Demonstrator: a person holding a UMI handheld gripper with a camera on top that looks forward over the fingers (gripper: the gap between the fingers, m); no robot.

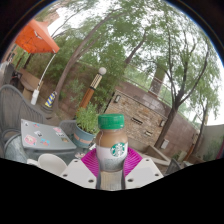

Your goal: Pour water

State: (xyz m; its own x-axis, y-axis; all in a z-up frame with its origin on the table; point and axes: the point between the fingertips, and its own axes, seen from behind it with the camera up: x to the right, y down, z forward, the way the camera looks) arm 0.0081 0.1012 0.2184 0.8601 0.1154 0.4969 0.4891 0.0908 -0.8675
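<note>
— Where is your gripper (111,172) right now?

— My gripper is held up outdoors, and its two fingers (83,172) are closed in on a bottle (111,148). The pink pads (92,160) press against it from both sides, so I have a firm hold of it.

— What sort of bottle?

— A small glass one with a tan drink inside, a brown cap and a round green logo on its label. It stands upright between my fingers, its lower part hidden behind them.

— And what lies around it?

— Just behind the bottle, a little to the left, there is a potted plant (88,120). Further left is a bench (42,135) with a grey grid-patterned top, and a metal mesh chair (10,105) beside it. Beyond those, an orange umbrella (36,38) is open. To the right, well back, runs a low stone wall (145,110), and tall trees (160,45) fill the sky above everything.

— Can you see any water?

— I cannot tell from here.
</note>
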